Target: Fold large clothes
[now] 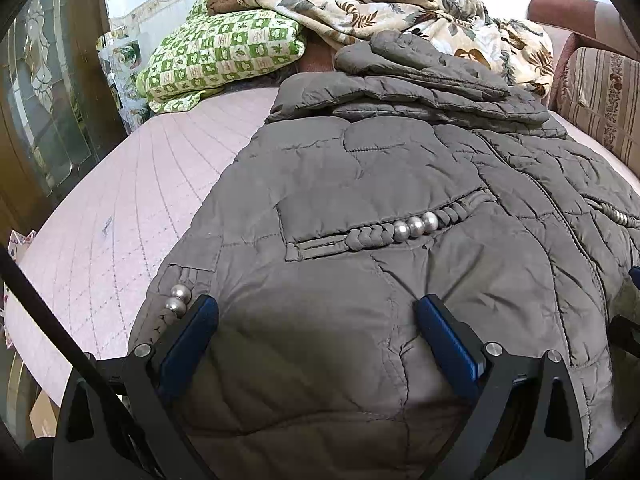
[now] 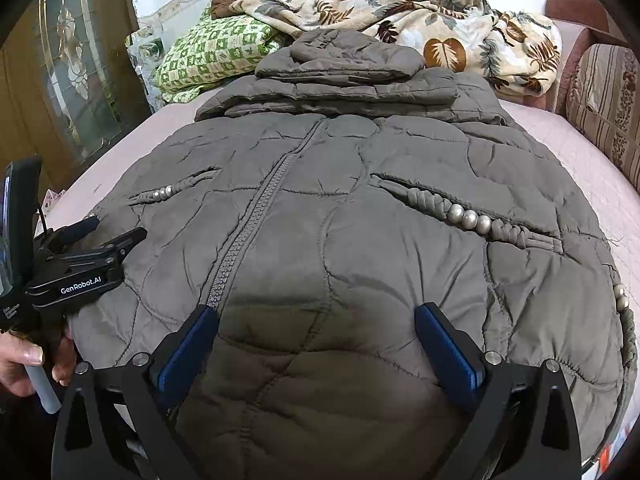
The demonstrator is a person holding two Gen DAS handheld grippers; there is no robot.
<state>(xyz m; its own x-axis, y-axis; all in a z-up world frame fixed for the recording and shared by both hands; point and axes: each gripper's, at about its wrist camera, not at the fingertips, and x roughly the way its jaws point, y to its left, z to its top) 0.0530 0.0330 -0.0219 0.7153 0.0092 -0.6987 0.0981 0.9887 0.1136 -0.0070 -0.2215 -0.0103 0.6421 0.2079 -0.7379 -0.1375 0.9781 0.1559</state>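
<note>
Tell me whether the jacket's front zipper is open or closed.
Closed: the zipper runs joined down the jacket, both front panels meeting flat.

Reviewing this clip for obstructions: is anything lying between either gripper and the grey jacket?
Nothing visible does. The left gripper and the right gripper both hang open directly over the grey jacket, bare quilted fabric between their fingers. The floral blanket and green pillow lie beyond its hood.

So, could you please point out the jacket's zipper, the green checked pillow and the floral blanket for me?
zipper (image 2: 256, 208): right wrist view, middle of its run down the jacket front.
green checked pillow (image 1: 224, 52): left wrist view, its top face.
floral blanket (image 2: 440, 28): right wrist view, its crumpled middle.
</note>
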